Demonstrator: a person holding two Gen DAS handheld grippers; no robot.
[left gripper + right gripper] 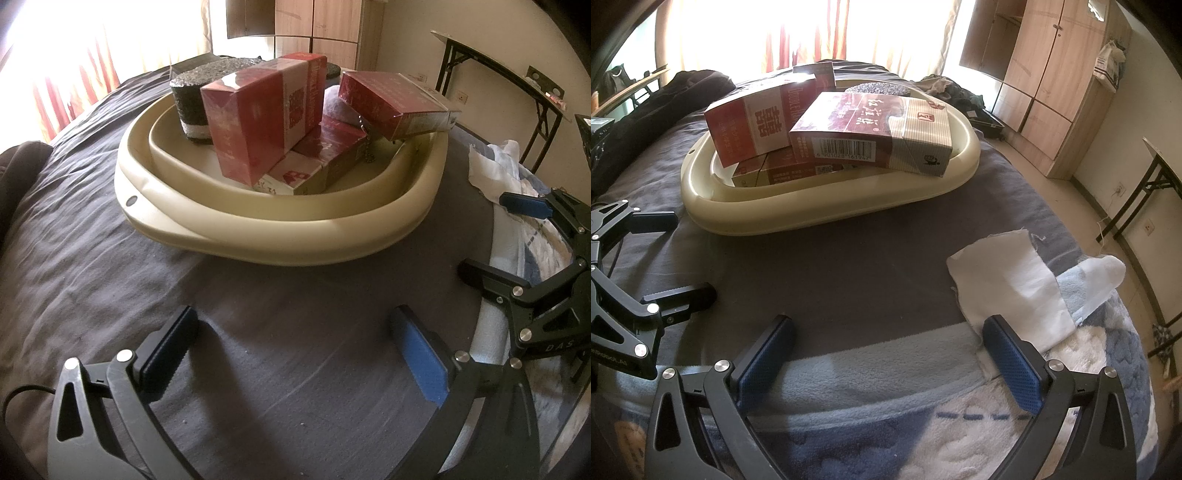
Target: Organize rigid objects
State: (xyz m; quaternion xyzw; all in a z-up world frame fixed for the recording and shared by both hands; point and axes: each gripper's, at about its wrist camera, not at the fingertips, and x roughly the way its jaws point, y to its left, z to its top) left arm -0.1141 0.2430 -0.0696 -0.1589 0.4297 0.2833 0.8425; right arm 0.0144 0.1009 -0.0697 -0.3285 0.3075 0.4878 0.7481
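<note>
Red boxes (258, 122) piled in cream basin (280, 236) | left tongs (295, 354) wide, empty | right tongs (886, 362) wide, empty

Place: a bedroom in a home
Bed (849, 266): grey sheet, with a blue-and-white fleece blanket (923, 424) at its near edge
Window: red-striped curtains (812, 37), bright daylight behind
Storage: wooden wardrobe (1045, 74) against the wall
Other furniture: folding table (517, 81) by the cream wall
Clutter: dark clothes (945, 86) heaped on the bed
</note>
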